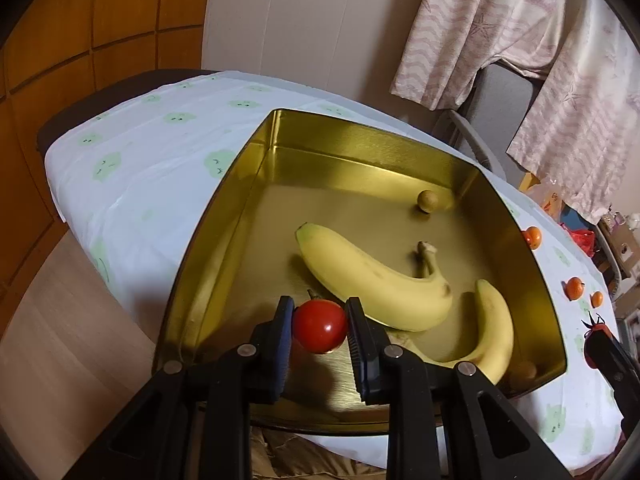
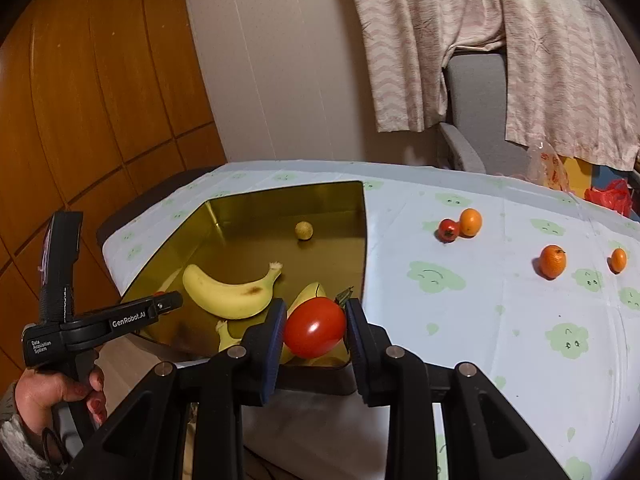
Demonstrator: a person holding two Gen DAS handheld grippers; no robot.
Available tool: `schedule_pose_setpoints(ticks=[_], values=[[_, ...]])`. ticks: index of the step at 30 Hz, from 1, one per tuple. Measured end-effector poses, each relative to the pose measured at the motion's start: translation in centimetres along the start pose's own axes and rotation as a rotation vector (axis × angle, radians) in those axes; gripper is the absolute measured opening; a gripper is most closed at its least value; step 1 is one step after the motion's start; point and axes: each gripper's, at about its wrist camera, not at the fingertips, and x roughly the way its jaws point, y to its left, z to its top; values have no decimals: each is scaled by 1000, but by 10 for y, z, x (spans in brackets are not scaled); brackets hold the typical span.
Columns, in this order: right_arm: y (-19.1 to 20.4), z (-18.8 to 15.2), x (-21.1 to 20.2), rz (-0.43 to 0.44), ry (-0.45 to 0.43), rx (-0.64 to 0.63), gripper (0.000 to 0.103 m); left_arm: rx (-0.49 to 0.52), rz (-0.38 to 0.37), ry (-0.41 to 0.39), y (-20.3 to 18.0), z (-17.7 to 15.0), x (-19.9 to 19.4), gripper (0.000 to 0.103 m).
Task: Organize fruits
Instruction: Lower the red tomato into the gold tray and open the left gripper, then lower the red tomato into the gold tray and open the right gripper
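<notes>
Small tomato [image 1: 320,327] clamped in left gripper [image 1: 320,326] above gold tin [image 1: 224,216] — drop judged imminent; larger tomato [image 2: 315,327] pinched in right gripper [image 2: 315,328] — queued.

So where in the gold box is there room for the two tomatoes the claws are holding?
The gold tin is bare along its far wall and left side, between the small round brown fruit and the big banana. The near right corner is crowded: the second banana curls there.
</notes>
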Motion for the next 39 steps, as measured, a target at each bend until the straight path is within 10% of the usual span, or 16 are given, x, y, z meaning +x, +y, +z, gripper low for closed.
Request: schedule_pose_setpoints(ticks=[7, 18, 39], values=[[7, -3, 7, 0, 19, -22, 31, 10, 15, -9, -1, -1, 0, 31], [2, -6, 18, -29, 52, -27, 31, -21, 30, -50, -2, -7, -21, 75], [3, -4, 41, -120, 79, -113, 33, -7, 57, -101, -9, -12, -39, 87]])
